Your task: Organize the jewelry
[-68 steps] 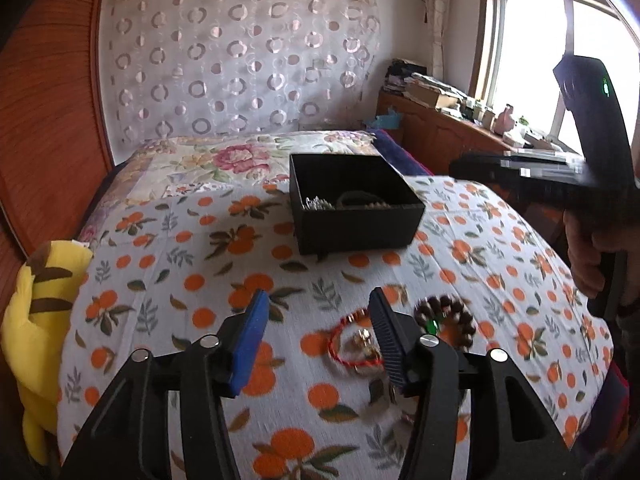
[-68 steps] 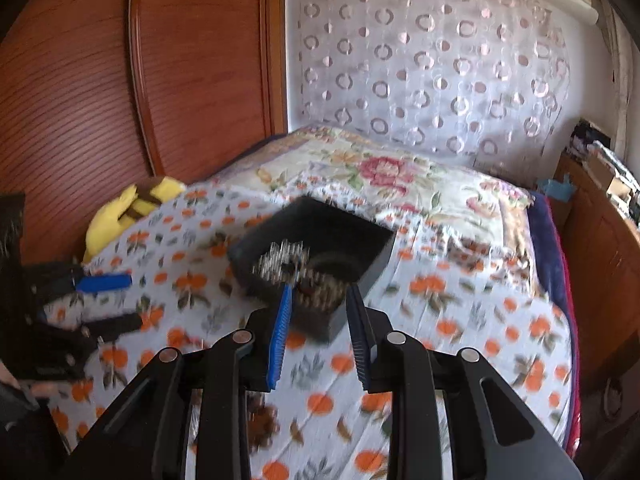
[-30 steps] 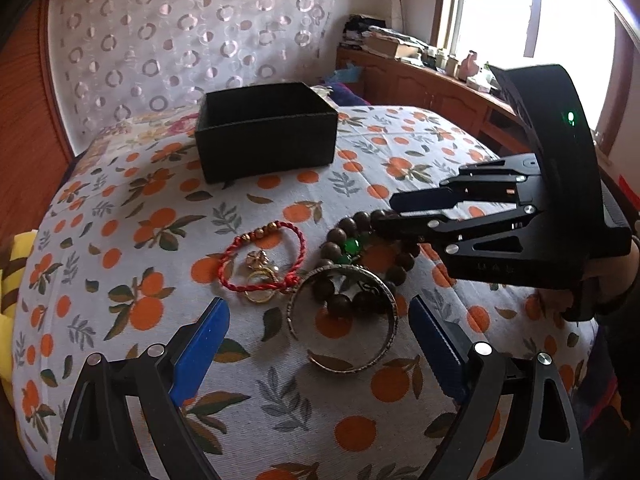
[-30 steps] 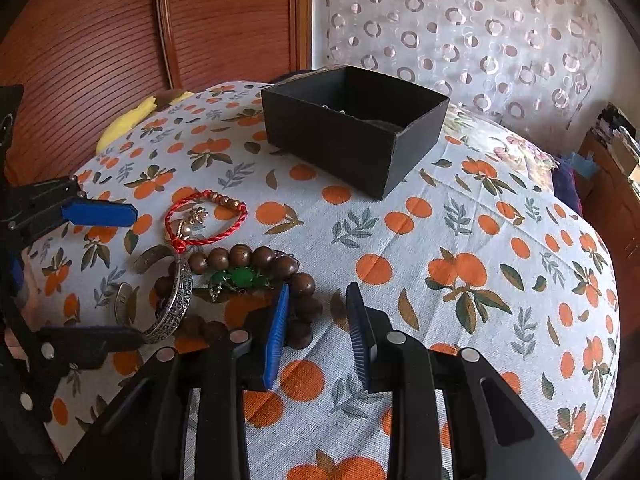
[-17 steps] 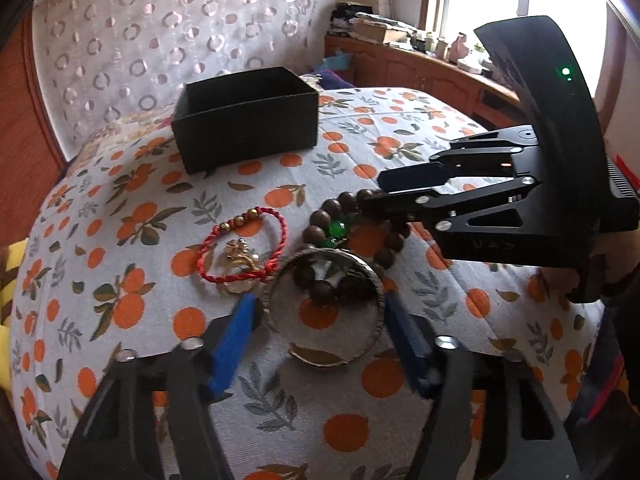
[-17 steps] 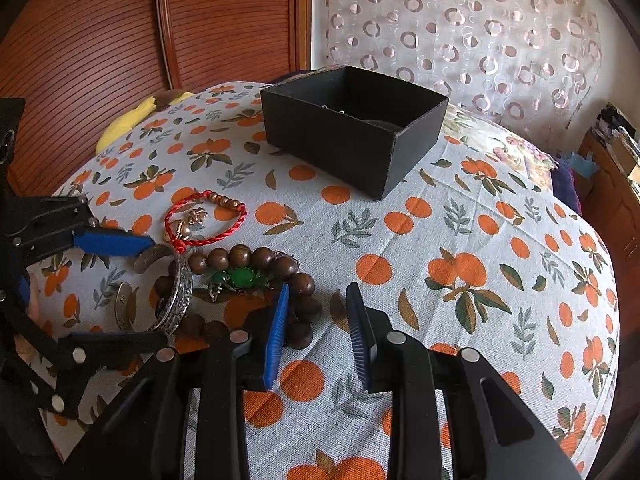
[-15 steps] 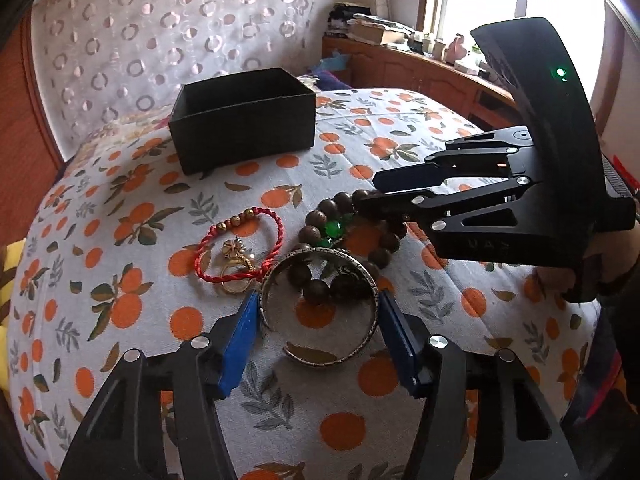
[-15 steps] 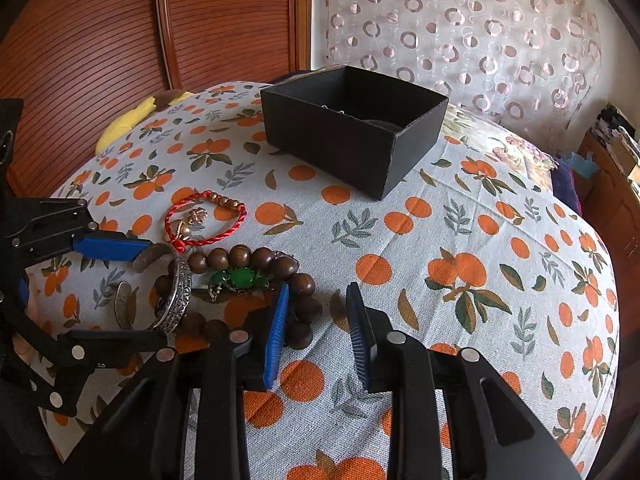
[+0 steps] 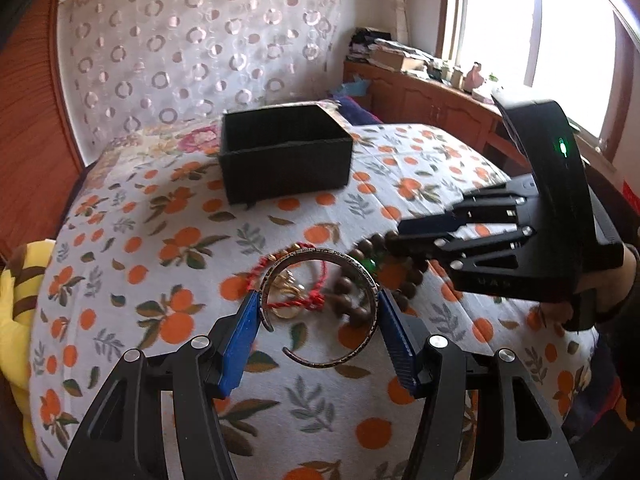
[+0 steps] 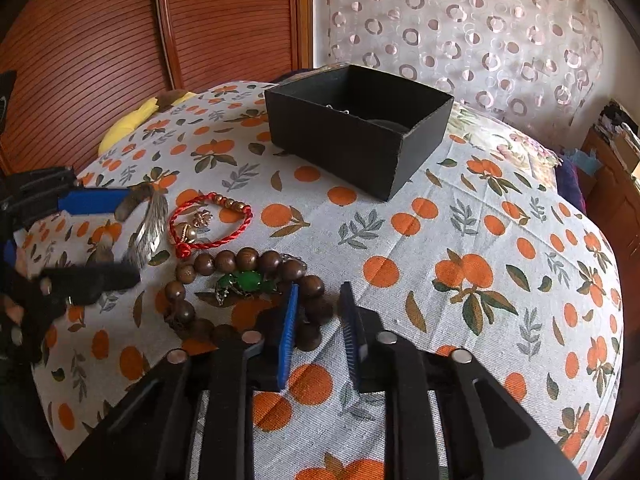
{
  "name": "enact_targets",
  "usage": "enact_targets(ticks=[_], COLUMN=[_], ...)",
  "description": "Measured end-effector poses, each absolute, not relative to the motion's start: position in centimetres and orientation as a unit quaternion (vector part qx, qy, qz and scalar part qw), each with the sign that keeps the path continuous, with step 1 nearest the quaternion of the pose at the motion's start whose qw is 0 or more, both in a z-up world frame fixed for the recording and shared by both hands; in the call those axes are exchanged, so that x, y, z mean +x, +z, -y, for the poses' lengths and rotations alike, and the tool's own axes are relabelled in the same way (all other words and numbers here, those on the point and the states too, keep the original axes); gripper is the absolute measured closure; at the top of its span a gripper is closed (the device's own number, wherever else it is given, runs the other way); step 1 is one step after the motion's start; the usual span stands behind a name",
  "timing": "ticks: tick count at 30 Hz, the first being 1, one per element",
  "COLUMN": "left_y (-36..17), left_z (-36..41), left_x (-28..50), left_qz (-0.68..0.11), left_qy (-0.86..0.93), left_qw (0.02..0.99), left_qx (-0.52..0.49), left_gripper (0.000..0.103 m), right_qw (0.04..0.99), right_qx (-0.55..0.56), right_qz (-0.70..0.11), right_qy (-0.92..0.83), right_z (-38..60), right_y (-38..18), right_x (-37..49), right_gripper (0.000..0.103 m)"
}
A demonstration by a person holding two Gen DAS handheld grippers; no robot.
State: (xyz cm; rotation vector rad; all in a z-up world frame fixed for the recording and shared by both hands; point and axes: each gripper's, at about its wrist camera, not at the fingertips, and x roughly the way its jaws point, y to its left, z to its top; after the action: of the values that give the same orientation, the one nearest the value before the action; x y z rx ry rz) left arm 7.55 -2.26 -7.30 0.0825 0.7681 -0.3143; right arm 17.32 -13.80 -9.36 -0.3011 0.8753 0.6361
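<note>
The left tongs (image 9: 318, 322) are clamped across the silver cuff bangle (image 9: 320, 308), pads pressing its outer sides. It looks tilted up off the bedspread (image 9: 160, 216), likely so it can be carried clear of the pile. The right tongs (image 10: 318, 320) sit low with a narrow gap, one pad beside the wooden bead bracelet (image 10: 240, 292), gripping nothing as far as the views show. The red cord bracelet (image 10: 212, 222) and green pendant (image 10: 244, 282) lie loose nearby. The black box (image 10: 356, 128), well apart, already holds some pieces, so that's probably where the bangle goes.
</note>
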Motion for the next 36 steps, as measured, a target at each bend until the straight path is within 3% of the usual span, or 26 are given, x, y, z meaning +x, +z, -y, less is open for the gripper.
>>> enact_targets(ticks=[36], left_y=[-3.3], left_z=[-0.5], left_x=[9.9], left_qz=[-0.331], left_qy=[-0.128], left_qw=[0.935], left_qx=[0.022], left_gripper=[0.046], right_qw=[0.892], right_qx=[-0.135], right_qz=[-0.298], right_qy=[0.311], right_z=[13.4], right_y=[0.7], right_x=[15.3], right_gripper=[0.088])
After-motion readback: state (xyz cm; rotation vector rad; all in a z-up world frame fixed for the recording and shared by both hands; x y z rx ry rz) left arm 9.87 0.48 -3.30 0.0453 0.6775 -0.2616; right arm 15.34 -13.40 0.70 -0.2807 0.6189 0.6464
